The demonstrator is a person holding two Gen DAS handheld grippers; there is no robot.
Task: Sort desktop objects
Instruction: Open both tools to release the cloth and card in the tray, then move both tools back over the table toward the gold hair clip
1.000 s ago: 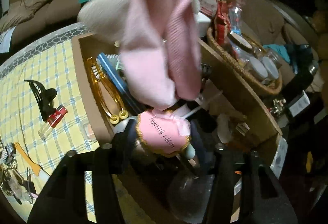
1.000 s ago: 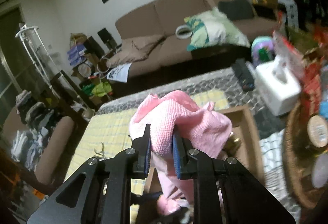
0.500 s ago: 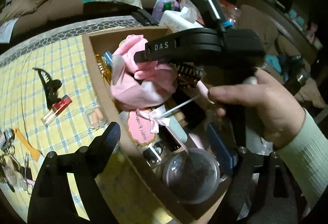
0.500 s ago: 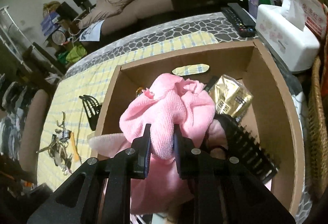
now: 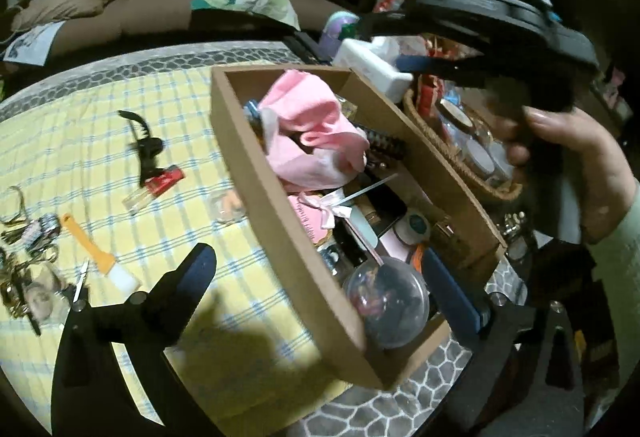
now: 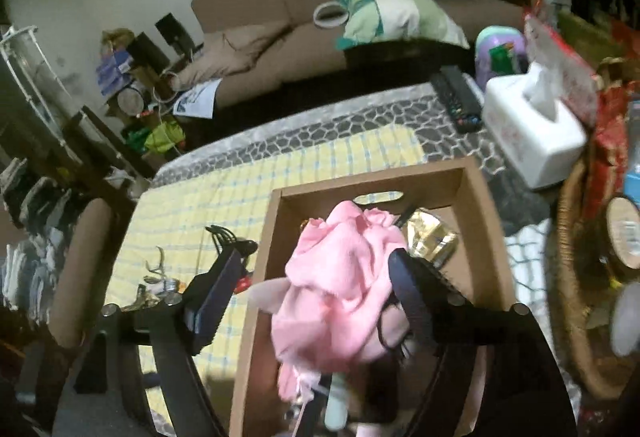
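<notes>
Fingers of the right hand-held gripper (image 6: pixel 316 301) stand spread apart at lower frame, gripping nothing; the left hand-held gripper (image 5: pixel 324 285) likewise gapes. Beyond, mid-frame, the pink cloth (image 6: pixel 340 277) lies heaped inside the cardboard box (image 6: pixel 486 237).

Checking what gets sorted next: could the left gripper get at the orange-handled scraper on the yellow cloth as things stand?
Probably yes. The left gripper is open and empty, and the orange-handled scraper lies uncovered on the cloth, outside the cardboard box.

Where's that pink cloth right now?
The pink cloth lies inside the cardboard box, toward its far end, beside a gold packet and a black comb.
</notes>
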